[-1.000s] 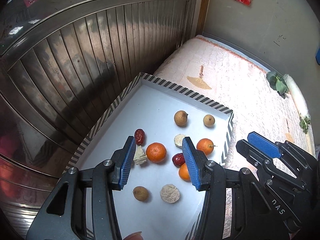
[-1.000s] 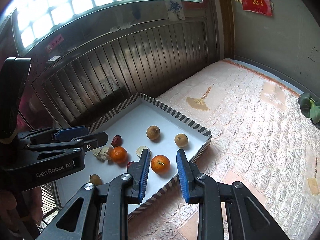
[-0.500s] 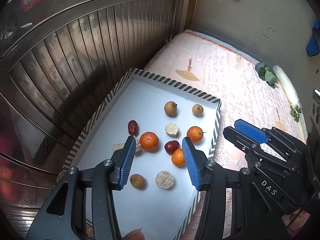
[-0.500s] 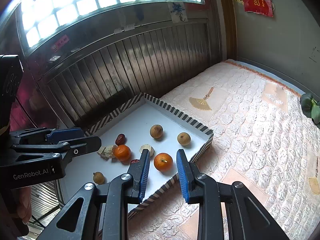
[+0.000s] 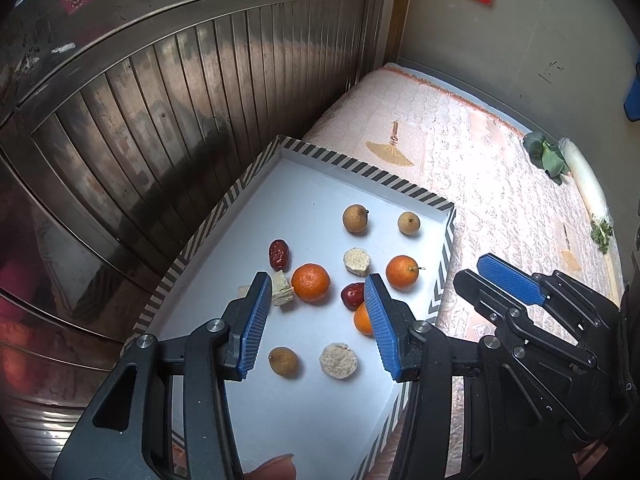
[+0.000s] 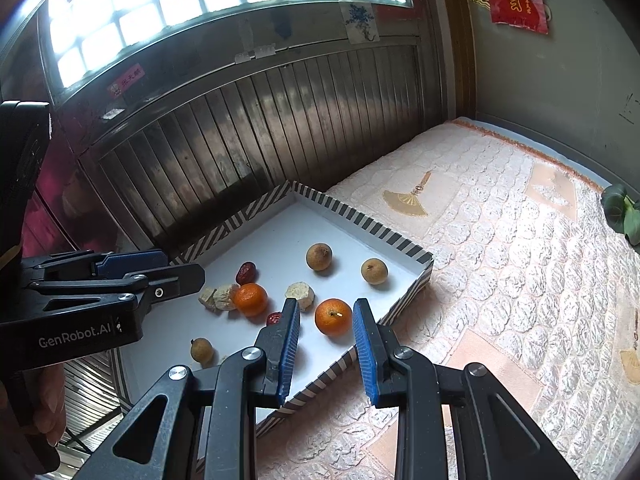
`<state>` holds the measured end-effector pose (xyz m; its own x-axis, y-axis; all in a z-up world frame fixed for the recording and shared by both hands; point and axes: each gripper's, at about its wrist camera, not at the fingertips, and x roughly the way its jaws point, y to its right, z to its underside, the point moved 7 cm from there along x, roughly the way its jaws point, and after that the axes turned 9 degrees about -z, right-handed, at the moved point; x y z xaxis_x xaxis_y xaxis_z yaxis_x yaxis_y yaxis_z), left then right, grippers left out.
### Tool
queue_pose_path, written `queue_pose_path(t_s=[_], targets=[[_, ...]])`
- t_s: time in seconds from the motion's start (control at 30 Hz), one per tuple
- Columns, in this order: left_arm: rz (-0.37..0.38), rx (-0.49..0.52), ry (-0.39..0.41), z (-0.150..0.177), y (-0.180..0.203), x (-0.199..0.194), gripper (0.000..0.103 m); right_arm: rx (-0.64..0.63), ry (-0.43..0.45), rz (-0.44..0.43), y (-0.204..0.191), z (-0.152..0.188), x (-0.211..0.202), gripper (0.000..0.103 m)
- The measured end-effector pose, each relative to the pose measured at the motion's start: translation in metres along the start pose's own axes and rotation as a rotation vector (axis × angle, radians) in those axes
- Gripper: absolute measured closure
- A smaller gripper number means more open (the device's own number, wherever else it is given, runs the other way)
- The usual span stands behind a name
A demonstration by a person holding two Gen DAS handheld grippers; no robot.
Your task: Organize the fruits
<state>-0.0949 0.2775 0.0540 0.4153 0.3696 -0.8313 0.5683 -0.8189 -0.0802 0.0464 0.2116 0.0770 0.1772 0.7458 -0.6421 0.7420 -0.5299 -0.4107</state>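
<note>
The left hand-held gripper (image 5: 316, 322) hovers over the striped-rim tray (image 5: 224, 208) on the mattress (image 5: 492, 184), jaws moderately apart and empty, framing a mandarin (image 5: 311, 282), a red date (image 5: 353, 295) and a longan (image 5: 283, 361) below. The right hand-held gripper (image 6: 326, 338) hangs by the tray's near edge, jaws narrow with a clear gap, gripping nothing; a stemmed mandarin (image 6: 333, 317) lies just beyond its tips.

The left gripper (image 5: 316, 280) has pulled back a little from the striped tray (image 5: 360, 166). The fruit now sits a bit farther from its blue fingers (image 5: 256, 320). The red date (image 5: 279, 255) near the tray's left edge has more room beyond the left fingertip than before.
</note>
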Motion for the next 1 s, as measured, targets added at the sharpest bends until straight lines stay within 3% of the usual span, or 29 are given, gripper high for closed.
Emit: queue_pose_path(t_s=[1.0], targets=[[-0.033,-0.003,0.006,-0.0003,0.0024,0.001,0.055,0.032,-0.005,0.002,0.0064,0.0038,0.0,0.077]])
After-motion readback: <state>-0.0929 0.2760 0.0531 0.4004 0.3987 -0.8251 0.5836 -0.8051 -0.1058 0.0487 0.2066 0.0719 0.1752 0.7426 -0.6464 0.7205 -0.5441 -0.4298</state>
